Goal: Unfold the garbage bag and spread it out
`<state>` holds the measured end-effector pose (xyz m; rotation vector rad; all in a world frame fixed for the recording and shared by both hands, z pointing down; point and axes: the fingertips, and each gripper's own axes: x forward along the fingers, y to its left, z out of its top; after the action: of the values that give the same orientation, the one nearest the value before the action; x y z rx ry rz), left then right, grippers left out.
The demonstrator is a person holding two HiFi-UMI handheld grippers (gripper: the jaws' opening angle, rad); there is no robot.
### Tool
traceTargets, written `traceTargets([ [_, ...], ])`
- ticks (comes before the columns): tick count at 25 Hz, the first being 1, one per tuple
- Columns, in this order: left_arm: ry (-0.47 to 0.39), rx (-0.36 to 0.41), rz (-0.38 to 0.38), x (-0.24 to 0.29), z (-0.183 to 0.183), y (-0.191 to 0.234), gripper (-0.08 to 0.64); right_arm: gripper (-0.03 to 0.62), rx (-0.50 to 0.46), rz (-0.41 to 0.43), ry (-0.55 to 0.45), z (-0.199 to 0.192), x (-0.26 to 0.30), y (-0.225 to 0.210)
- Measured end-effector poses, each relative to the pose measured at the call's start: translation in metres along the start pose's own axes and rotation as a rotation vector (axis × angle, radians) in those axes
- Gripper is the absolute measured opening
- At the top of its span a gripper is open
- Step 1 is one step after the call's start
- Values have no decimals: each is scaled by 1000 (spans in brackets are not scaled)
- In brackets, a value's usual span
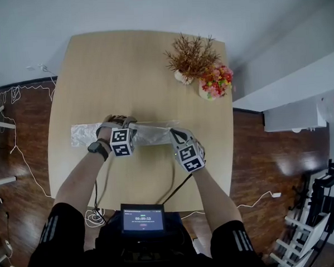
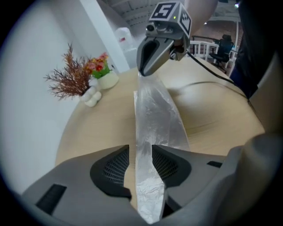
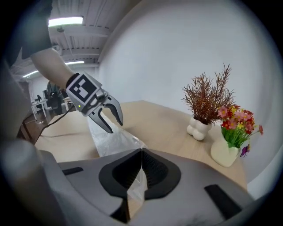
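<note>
Right gripper view: my right hand-held gripper is clamped on the folded, translucent silvery plastic garbage bag. The left hand-held gripper straddles it, jaws apart. The bag runs nine to three o'clock across the pale wooden surface. I'd pinch one layer with the left, then part slowly. I can't make out the fold edges.

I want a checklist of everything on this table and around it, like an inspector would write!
Surface: pale wooden table.
Job's things: garbage bag, folded into a long strip across the table.
Clutter: dried plant in a white vase and flower vase, at the far corner.
Grippers: left gripper jaws apart, bag strip between them; right gripper jaws shut on the bag.
Cables: black cables trail off the near edge; white cables on the floor.
Surroundings: wooden floor, white wall.
</note>
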<state>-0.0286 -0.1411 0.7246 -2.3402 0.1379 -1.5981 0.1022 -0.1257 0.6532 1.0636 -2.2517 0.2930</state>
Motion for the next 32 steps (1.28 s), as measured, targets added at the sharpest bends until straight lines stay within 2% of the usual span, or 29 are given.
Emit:
traceTargets([
  [4, 50, 14, -31, 10, -18, -5, 161, 25, -13, 2, -33, 8, -9, 3],
  [7, 23, 20, -29, 3, -11, -8, 95, 26, -12, 7, -47, 9, -14, 6],
  [10, -1, 43, -16, -2, -3, -10, 0, 26, -15, 10, -41, 6, -15, 7],
  [15, -15, 107, 24, -11, 6, -17, 0, 31, -10, 45, -32, 4, -21, 15],
  [19, -11, 149, 66, -22, 11, -19, 0, 86, 10, 47, -66, 16, -34, 16],
  [22, 22, 182, 106, -27, 6, -21, 0, 99, 20, 29, -96, 27, -46, 11],
  [25, 27, 180, 126, -31, 7, -22, 0, 120, 32, 11, -112, 35, -56, 2],
  [29, 7, 149, 131, -38, 13, -27, 0, 184, 99, 1, -119, 27, -70, -11],
  [32, -8, 148, 130, -43, 19, -36, 0, 184, 131, -14, -131, 22, -81, -15],
])
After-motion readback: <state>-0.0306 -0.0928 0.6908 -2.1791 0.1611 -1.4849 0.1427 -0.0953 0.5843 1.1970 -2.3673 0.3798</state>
